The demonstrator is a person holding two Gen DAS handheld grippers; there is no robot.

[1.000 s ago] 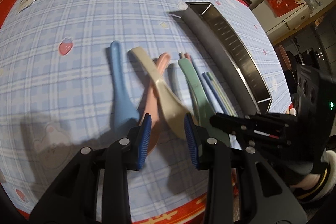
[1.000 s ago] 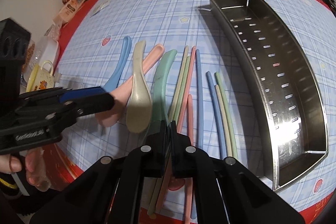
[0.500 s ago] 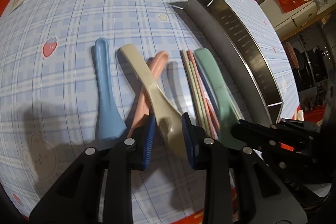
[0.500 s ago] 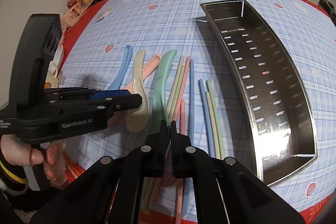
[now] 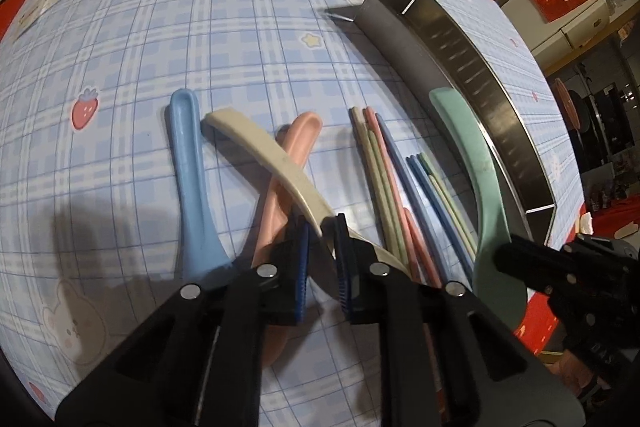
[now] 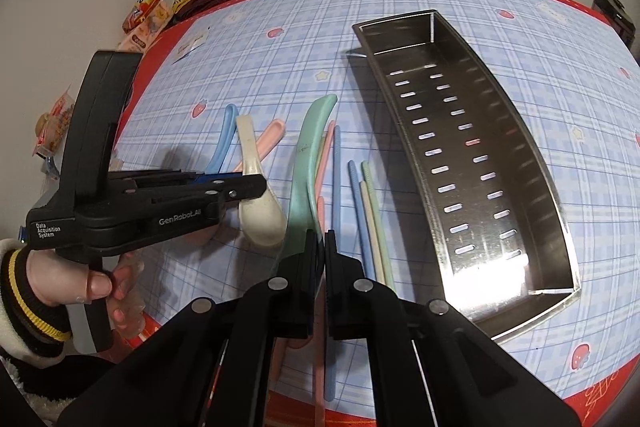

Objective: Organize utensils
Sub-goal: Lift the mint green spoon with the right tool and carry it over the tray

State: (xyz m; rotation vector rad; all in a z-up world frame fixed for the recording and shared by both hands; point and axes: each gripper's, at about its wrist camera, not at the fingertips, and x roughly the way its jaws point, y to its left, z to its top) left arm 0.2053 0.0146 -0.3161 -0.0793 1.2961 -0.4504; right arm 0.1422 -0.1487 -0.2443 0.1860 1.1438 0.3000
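Right wrist view: right tongs clamped on green spoon, lifted off bench, frame centre. Left tongs apart, straddling beige spoon w/o closing, which lies across pink spoon. Steel tray at right, chopsticks just beside.
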